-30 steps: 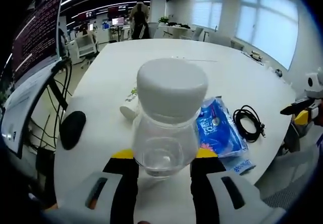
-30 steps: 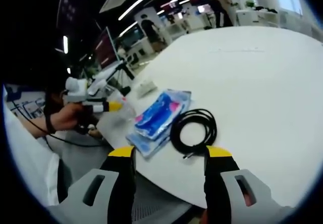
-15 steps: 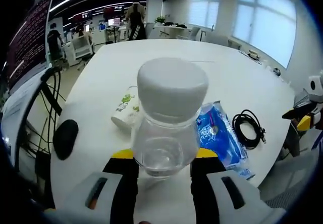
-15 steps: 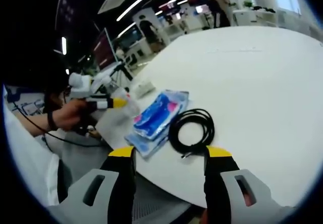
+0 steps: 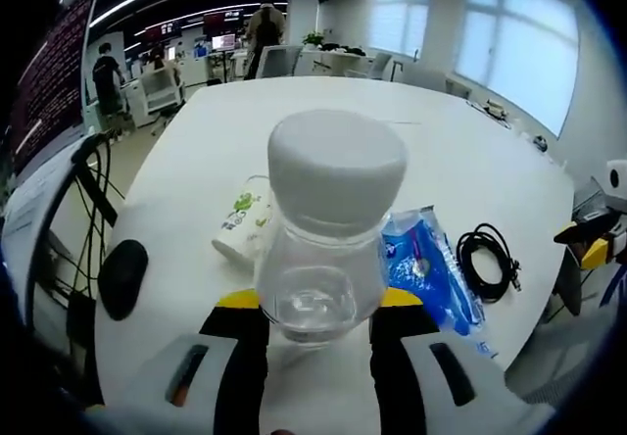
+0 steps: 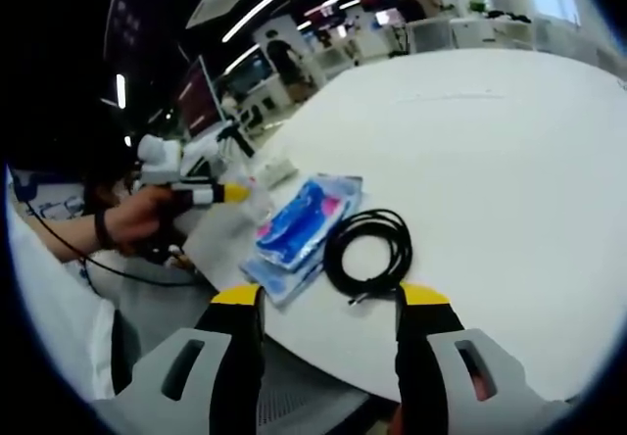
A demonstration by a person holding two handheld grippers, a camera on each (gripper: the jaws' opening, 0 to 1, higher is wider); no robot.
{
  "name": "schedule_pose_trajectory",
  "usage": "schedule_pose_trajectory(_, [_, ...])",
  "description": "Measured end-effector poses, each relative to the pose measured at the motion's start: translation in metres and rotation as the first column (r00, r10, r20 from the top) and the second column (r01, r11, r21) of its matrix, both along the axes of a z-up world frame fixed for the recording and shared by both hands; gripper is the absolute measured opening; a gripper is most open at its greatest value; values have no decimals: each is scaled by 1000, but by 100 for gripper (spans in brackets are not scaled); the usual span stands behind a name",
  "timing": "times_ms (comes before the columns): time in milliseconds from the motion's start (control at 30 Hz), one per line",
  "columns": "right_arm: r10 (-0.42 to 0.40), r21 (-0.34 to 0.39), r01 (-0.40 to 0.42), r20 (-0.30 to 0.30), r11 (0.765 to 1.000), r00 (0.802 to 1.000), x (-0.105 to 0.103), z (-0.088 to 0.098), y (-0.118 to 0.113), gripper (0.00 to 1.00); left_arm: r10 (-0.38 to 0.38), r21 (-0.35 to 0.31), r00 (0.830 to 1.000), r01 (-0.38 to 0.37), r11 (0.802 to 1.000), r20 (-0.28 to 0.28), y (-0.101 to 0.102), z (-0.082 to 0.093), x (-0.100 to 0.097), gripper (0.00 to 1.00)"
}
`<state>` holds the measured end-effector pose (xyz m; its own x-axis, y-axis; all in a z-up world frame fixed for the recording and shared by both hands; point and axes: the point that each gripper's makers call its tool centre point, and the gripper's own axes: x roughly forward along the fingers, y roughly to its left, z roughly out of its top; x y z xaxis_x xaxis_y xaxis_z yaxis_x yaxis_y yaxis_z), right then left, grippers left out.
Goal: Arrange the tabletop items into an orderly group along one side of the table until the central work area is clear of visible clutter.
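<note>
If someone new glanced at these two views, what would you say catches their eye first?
Most likely the clear jar with a white lid, large in the left gripper view and clamped between the left hand-held gripper jaws. Next, on the white table, the bright blue packet beside the coiled black cable, ahead of the open right hand-held gripper.

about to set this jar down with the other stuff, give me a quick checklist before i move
1. Jar held between the left tongs: ok.
2. Jar lid on: ok.
3. Right tongs open and holding nothing: ok.
4. Blue packet, black cable and small white bottle already lie near the table edge: ok.
5. Free spot beside the packet for the jar: cannot tell.
6. Mouse off to the side, ungrouped: not ok.
</note>
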<state>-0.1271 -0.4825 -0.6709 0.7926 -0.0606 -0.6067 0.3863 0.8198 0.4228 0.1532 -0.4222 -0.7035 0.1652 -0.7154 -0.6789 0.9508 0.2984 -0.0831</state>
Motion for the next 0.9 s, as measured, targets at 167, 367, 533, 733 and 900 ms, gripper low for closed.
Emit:
schedule_pose_trajectory(167, [-3, 0, 3, -1, 1000, 1000, 1, 0, -1, 52, -1, -4, 1000, 1, 1000, -5, -5, 0, 0, 39])
schedule_pose_trajectory(367, [-2, 3, 2, -5, 1000, 1000, 1, -2, 0, 52, -27, -13, 1000, 27, 1000, -7, -15, 0, -2, 39])
schedule_pose_trajectory(533, [-6, 4, 6, -7, 1000, 1000, 0, -2, -1, 52, -27, -33, 1000, 27, 999, -6, -28, 0, -4, 38])
schedule_pose_trajectory(733, [-26, 4, 26, -10, 1000, 1000, -7, 0, -6, 52, -14, -61, 999, 11, 998, -44, -44, 3, -6, 37])
schedule_pose_trajectory(900, [-50, 5, 50, -13, 999, 999, -14, 0, -10, 52, -31, -66, 998, 27, 997, -47, -58, 4, -8, 37])
